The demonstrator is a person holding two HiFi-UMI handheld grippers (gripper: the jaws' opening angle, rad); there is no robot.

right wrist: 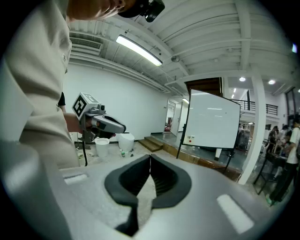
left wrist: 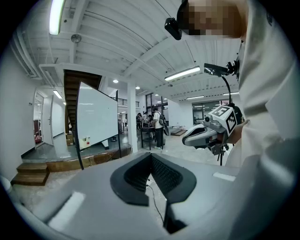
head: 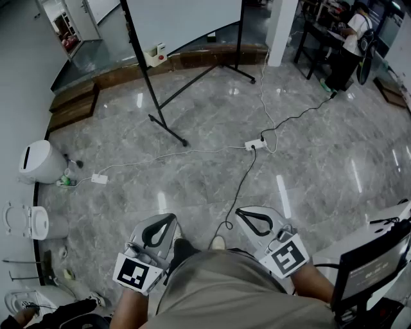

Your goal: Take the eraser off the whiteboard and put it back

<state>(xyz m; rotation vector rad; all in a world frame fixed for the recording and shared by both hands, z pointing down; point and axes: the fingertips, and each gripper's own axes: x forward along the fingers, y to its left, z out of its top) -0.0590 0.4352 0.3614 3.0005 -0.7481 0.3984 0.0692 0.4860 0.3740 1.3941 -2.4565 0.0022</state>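
Your left gripper (left wrist: 151,157): ribbed black pads pressed together, empty | your right gripper (right wrist: 150,159): likewise closed, empty | eraser (head: 156,54): small pale block, probably it, well ahead at whiteboard (head: 186,19) lower corner | floor (head: 308,167): glossy veined grey stone

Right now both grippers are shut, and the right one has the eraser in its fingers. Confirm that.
Not quite. The left gripper and right gripper are both shut, but the right one's fingers are empty. The right gripper view shows them closed on each other, and the eraser at the lower corner of the whiteboard.
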